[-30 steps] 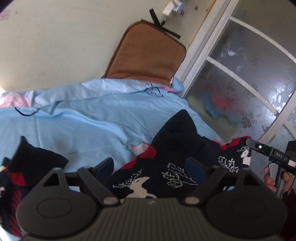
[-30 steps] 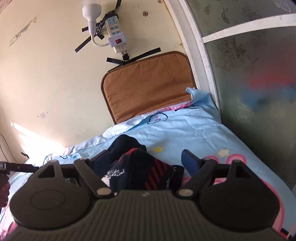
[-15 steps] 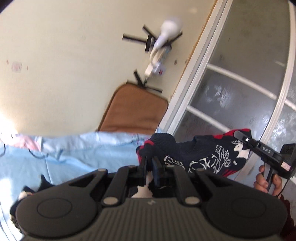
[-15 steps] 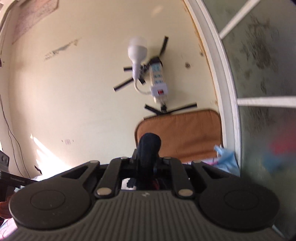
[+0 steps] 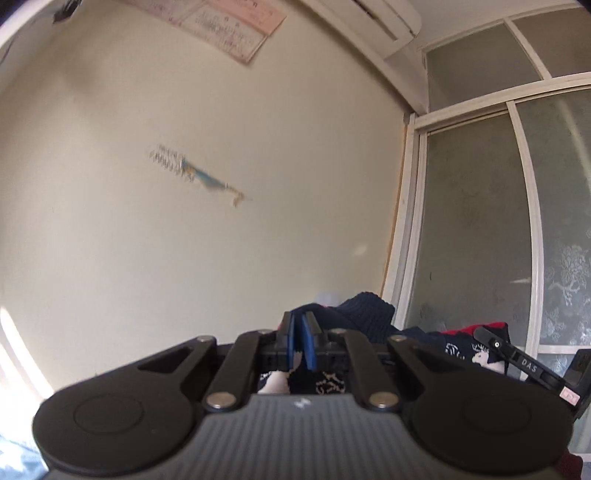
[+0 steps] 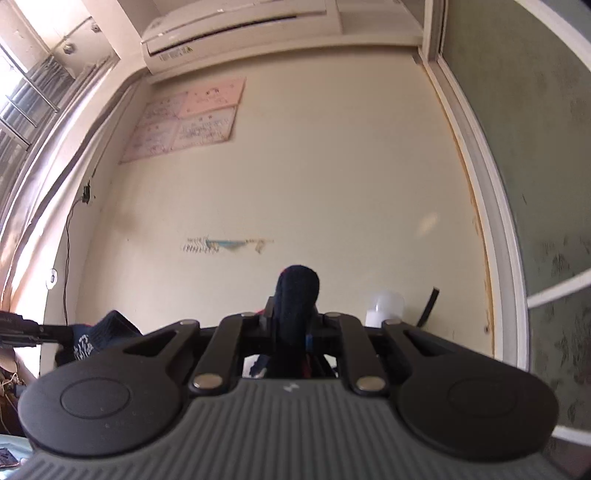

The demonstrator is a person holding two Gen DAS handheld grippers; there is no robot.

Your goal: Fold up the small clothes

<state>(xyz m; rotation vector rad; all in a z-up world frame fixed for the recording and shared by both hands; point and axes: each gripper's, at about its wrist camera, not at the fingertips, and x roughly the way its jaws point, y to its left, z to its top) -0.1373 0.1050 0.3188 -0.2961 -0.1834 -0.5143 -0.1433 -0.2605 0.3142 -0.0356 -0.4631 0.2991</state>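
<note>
Early stage: left gripper (image 5: 300, 345) and right gripper (image 6: 291, 325) each pinch an end of the dark patterned garment (image 5: 369, 317), held aloft between them; no fold visible yet.

We can read one marking for certain: the white letters "DAS" on the black finger of the right gripper (image 5: 529, 363), where it reaches in at the right edge of the left wrist view. The pink and pale sheets of paper (image 6: 188, 120) pinned high on the wall, under the air conditioner (image 6: 240, 27), carry printed lines, but we cannot make them out. A small sticker on the front of the air conditioner is too blurred for us to read.
</note>
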